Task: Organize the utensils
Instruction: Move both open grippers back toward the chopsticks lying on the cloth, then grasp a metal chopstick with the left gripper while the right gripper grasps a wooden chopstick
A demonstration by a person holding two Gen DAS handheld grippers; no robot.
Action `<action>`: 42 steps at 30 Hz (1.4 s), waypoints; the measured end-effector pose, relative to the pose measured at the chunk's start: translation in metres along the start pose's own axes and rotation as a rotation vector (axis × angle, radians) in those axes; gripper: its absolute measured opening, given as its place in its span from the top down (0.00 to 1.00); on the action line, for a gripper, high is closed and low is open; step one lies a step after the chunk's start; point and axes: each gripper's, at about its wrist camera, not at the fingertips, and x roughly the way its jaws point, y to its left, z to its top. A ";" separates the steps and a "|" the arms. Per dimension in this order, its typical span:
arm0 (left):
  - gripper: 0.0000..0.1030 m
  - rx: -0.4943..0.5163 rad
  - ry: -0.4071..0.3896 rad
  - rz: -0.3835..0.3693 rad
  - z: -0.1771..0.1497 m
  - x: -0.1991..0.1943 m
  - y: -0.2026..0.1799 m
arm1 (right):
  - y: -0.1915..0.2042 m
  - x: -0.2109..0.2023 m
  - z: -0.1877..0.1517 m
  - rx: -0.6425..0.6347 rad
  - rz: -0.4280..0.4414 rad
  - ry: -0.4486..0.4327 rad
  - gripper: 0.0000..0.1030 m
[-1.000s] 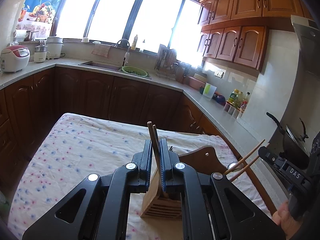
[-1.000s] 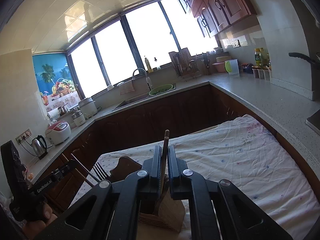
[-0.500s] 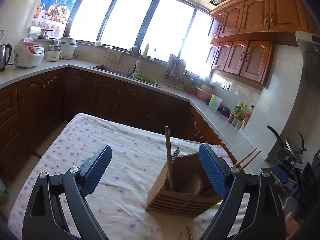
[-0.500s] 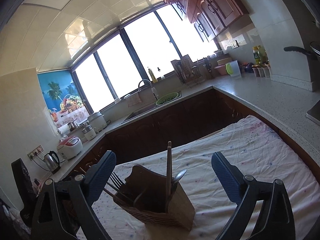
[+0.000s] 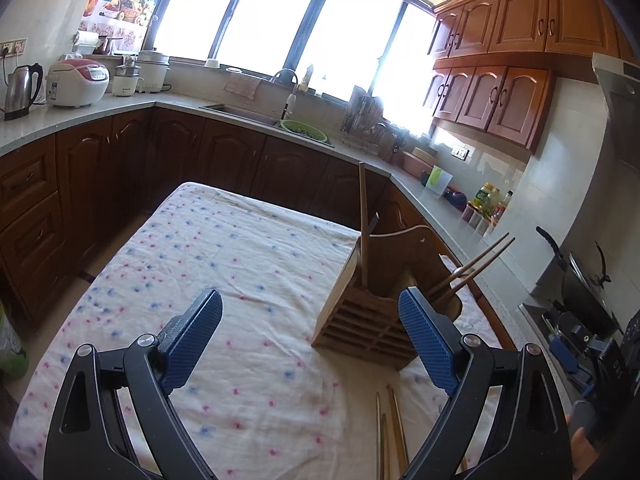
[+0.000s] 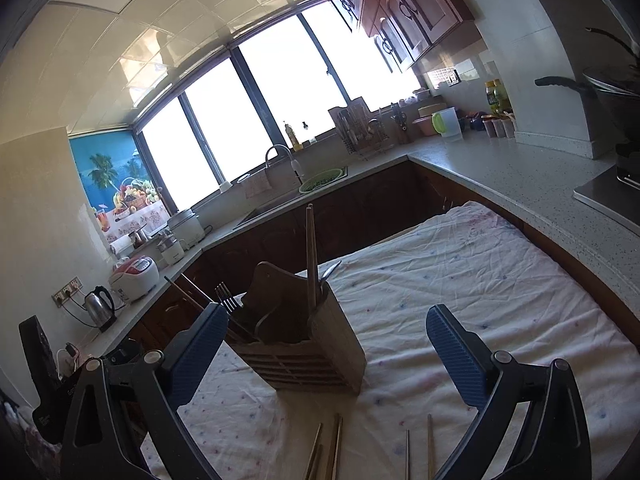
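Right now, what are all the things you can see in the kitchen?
Tablecloth: one, white with pink and blue dots, covering the table.
Wooden holder: one, brown, standing on the tablecloth.
Upright chopsticks: brown, standing in the holder.
Leaning chopsticks: two, brown, sticking out of the holder's side.
Fork: one, dark metal, in the holder.
Loose chopsticks: several, brown, lying on the cloth near the camera.
Rice cooker: one, white and pink, on the counter.
Kettle: one, silver, beside the cooker.
Green basket: one, by the sink.
Left gripper: jaws open.
Right gripper: jaws open.
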 end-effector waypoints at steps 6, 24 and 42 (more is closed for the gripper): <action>0.11 0.099 -0.003 0.066 -0.024 -0.015 -0.009 | -0.007 -0.015 -0.024 -0.013 -0.026 0.037 0.02; 0.07 0.193 0.184 0.016 -0.090 0.002 -0.029 | -0.031 -0.038 -0.071 -0.075 -0.134 0.113 0.02; 0.07 0.234 0.370 0.013 -0.107 0.042 -0.046 | -0.045 -0.009 -0.087 -0.095 -0.154 0.244 0.12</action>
